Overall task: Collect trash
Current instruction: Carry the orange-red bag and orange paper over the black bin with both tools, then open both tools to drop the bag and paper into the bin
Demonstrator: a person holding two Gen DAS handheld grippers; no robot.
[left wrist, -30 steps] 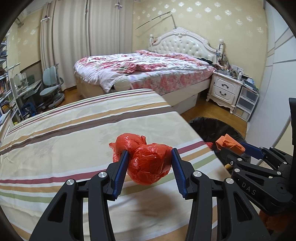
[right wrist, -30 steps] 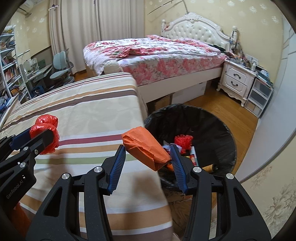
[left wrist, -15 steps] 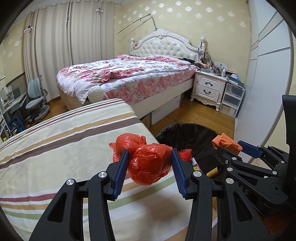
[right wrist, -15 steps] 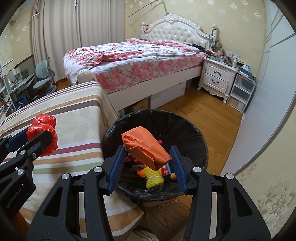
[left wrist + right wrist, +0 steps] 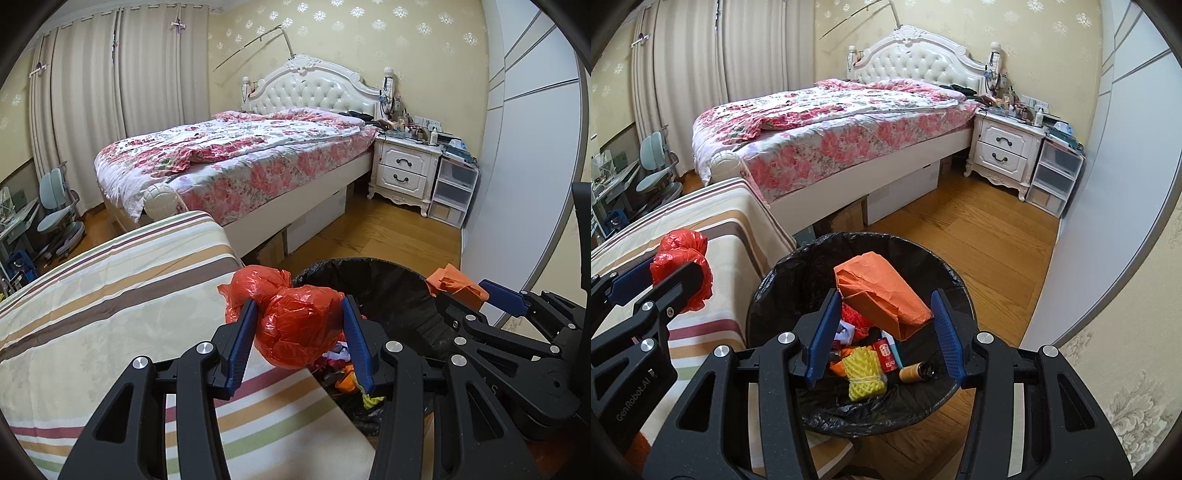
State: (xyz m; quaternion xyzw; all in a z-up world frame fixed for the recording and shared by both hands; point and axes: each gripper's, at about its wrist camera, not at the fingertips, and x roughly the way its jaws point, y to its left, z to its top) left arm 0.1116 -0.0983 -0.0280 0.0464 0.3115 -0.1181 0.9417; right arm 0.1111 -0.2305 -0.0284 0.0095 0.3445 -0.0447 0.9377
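Observation:
My left gripper is shut on a crumpled red plastic bag and holds it over the striped table's right edge, beside the bin. My right gripper is shut on a crumpled orange paper wad and holds it above the black-lined trash bin. The bin holds several pieces of trash, among them yellow foam. The red bag also shows in the right wrist view, and the orange wad in the left wrist view.
The striped tablecloth covers the table on the left. A floral bed stands behind, with a white nightstand and plastic drawers. Wooden floor lies around the bin. A white wardrobe wall is on the right.
Both grippers have moved right, off the table toward the bin. The orange wad is now over the bin's opening; the red bag has reached the table's edge. Both grips are unchanged.

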